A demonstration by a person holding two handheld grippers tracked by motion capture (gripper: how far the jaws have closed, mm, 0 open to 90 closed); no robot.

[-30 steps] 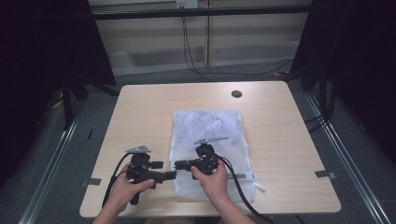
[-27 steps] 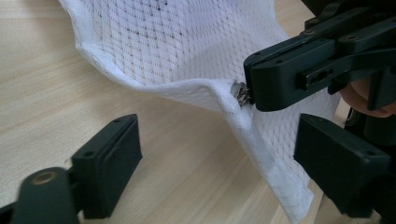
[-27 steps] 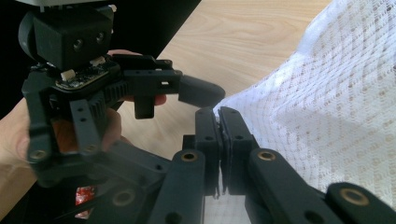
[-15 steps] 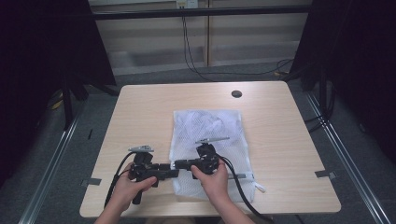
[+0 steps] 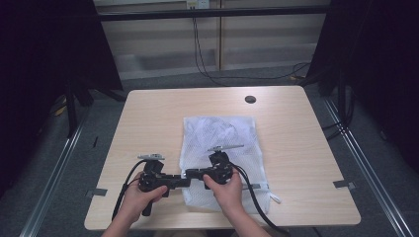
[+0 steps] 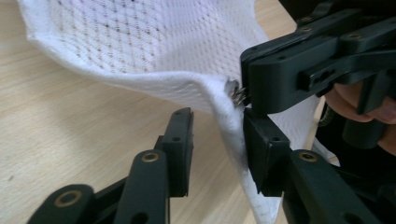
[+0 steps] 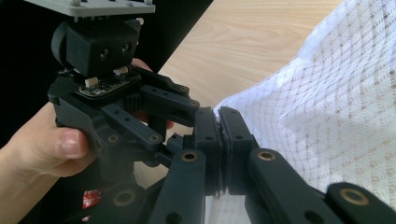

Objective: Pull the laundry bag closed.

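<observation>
Two grippers meet at one near corner of a white mesh bag (image 5: 220,143). Right gripper (image 7: 219,133): fingers pressed together on the bag's hem, apparently at a small metal zip pull (image 6: 237,95). Left gripper (image 6: 217,140): fingers apart, one on each side of the hem beside the right pair, not yet closed. Likely step: opening the zip; best done by clamping the hem firmly close to the pull before drawing. Bag: flat on the desk (image 5: 148,118), corner lifted off the wood between both grippers.
</observation>
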